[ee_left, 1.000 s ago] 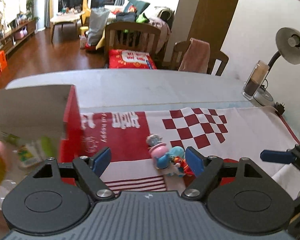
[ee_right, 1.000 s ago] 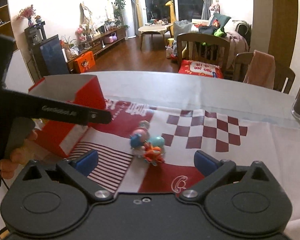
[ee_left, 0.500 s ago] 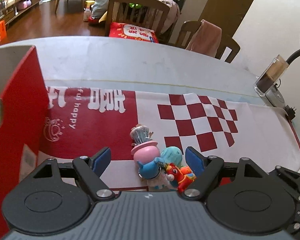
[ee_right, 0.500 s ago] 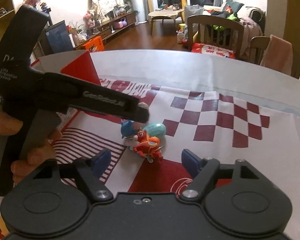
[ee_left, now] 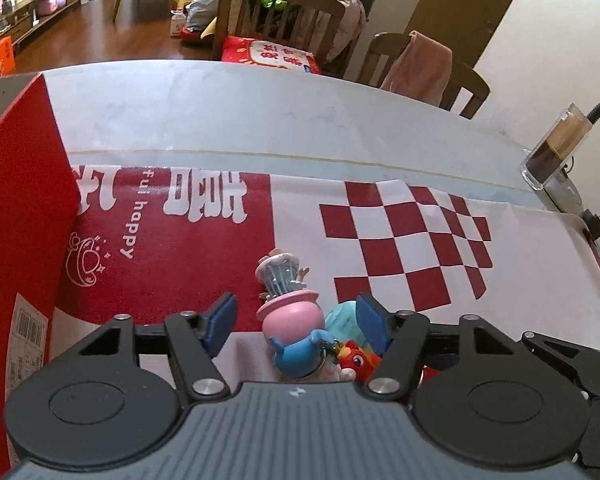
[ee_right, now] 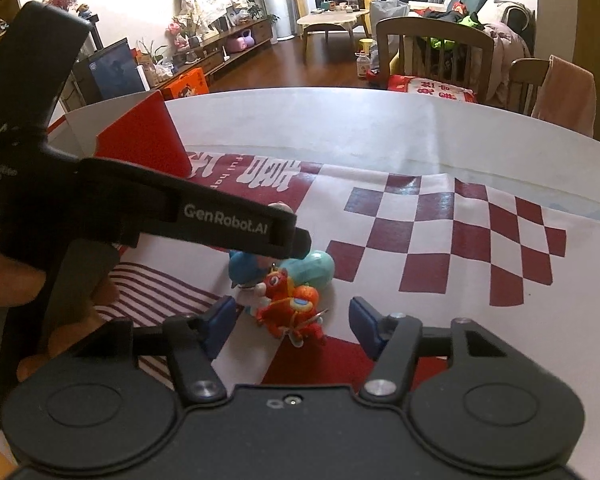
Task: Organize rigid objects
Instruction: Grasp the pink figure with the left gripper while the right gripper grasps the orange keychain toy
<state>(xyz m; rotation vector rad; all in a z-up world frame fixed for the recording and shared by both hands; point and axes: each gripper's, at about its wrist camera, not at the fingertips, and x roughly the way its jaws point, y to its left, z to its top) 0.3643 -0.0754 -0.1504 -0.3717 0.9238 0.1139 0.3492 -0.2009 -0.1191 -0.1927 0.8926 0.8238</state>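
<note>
A cluster of small toys lies on the red and white cloth: a pink figure with a grey ribbed hat [ee_left: 290, 304], a blue figure [ee_left: 298, 354], a teal egg [ee_left: 340, 318] and a red-orange figure [ee_left: 356, 360]. My left gripper [ee_left: 296, 320] is open, its jaws on either side of the pink and blue figures. In the right wrist view the red-orange figure [ee_right: 290, 308], the teal egg [ee_right: 314, 268] and the blue figure [ee_right: 246, 268] lie just ahead of my open right gripper [ee_right: 292, 324]. The left gripper's body [ee_right: 148, 208] crosses above the toys.
A red open cardboard box [ee_left: 16, 220] stands at the left of the cloth [ee_left: 400, 232]; it also shows in the right wrist view [ee_right: 140, 140]. A glass jar [ee_left: 556, 148] and a lamp stand at the far right edge. Wooden chairs [ee_left: 280, 12] stand behind the table.
My left gripper has moved from over the box down to the toy cluster, now straddling the pink and blue figures. My right gripper has come closer to the red-orange figure. Both stay open.
</note>
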